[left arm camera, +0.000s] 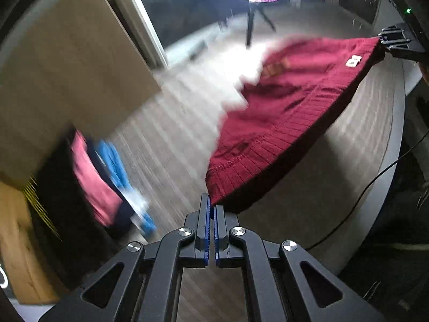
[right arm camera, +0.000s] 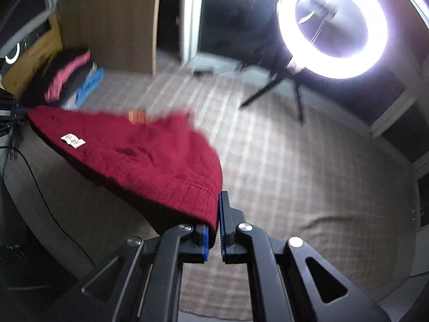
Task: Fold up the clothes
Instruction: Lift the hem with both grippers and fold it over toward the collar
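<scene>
Red sweater [left arm camera: 289,112] stretched between my two tools, above the table [left arm camera: 308,201].
Left tool [left arm camera: 211,209] and right tool [right arm camera: 217,214] each pinch a ribbed hem corner, keeping it taut, probably for folding.

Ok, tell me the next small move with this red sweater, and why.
Probably lower both grippers together to lay the red knit sweater flat on the table. The left gripper and right gripper each pinch a corner of its ribbed hem, and it hangs stretched above the surface.
</scene>
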{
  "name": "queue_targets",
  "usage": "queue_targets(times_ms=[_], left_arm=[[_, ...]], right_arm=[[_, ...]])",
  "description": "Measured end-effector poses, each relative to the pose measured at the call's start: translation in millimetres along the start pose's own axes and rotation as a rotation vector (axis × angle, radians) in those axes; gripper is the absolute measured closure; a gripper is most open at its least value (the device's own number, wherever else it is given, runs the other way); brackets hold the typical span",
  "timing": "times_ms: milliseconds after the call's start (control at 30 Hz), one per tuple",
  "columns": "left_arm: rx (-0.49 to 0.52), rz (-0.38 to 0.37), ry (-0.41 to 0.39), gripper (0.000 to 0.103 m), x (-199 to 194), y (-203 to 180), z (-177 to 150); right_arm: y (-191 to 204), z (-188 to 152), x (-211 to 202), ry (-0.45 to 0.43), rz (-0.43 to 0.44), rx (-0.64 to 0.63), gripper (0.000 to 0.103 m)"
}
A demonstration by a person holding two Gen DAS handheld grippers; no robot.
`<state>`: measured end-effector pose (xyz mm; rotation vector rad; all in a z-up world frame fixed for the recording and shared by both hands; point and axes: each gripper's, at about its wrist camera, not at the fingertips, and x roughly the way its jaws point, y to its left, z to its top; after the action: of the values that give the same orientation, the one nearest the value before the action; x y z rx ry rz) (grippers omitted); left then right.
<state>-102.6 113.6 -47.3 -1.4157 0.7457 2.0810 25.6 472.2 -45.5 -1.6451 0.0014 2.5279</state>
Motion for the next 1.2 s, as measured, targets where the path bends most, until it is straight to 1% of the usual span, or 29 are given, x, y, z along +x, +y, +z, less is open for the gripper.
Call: queue_targets(times_ms=[133, 200, 300, 333, 400, 533, 567, 633, 700, 733, 767, 800, 900, 967, 1033, 1200], left_arm=[[-0.022, -0.059, 0.17, 0.101, 74, -22, -54], [-0.013, -0.08, 0.229, 0.097, 99, -31, -72], [0.007, -0.087, 0.262, 0.091, 115, -38, -87], [0.03, -0.084, 0.266, 0.089, 113, -38, -90], [0.071, -0.068, 0.269, 0.088, 108, -37, -94], [0.08, 0.006, 0.223, 0.086, 82, -34, -94], [0.077, 0.012, 0.205, 0.086, 74, -34, -92], [0.081, -0.015, 0.142, 0.086, 57, -46, -81], [0.127, -0.076, 0.055, 0.083, 41, -71, -64], [0.163, -0.109, 0.012, 0.076, 36, -88, -55], [0.203, -0.134, -0.027, 0.071, 33, -107, -46], [0.239, -0.151, -0.055, 0.07, 34, -122, -37], [0.325, -0.167, -0.092, 0.07, 49, -154, -12], [0.324, -0.171, -0.093, 0.071, 52, -172, -6], [0.317, -0.189, -0.102, 0.072, 59, -179, 5], [0.292, -0.207, -0.104, 0.072, 61, -183, 20]], right_arm=[[31, -42, 69, 0.148, 0.079, 0.0, 0.098], [44, -59, 96, 0.203, 0.104, 0.0, 0.098], [54, -67, 108, 0.225, 0.106, -0.016, 0.098], [55, -67, 107, 0.221, 0.106, -0.019, 0.098], [55, -64, 103, 0.207, 0.11, -0.019, 0.098], [50, -55, 91, 0.17, 0.124, 0.004, 0.098], [49, -53, 88, 0.161, 0.132, 0.014, 0.098], [47, -48, 81, 0.142, 0.149, 0.033, 0.098], [45, -43, 75, 0.125, 0.161, 0.045, 0.098], [45, -40, 73, 0.117, 0.164, 0.046, 0.098], [45, -36, 71, 0.11, 0.166, 0.047, 0.098], [45, -34, 68, 0.103, 0.17, 0.048, 0.098], [42, -29, 59, 0.086, 0.181, 0.051, 0.098], [41, -26, 53, 0.075, 0.188, 0.053, 0.098], [39, -23, 47, 0.064, 0.195, 0.055, 0.098], [37, -20, 41, 0.053, 0.197, 0.047, 0.098]])
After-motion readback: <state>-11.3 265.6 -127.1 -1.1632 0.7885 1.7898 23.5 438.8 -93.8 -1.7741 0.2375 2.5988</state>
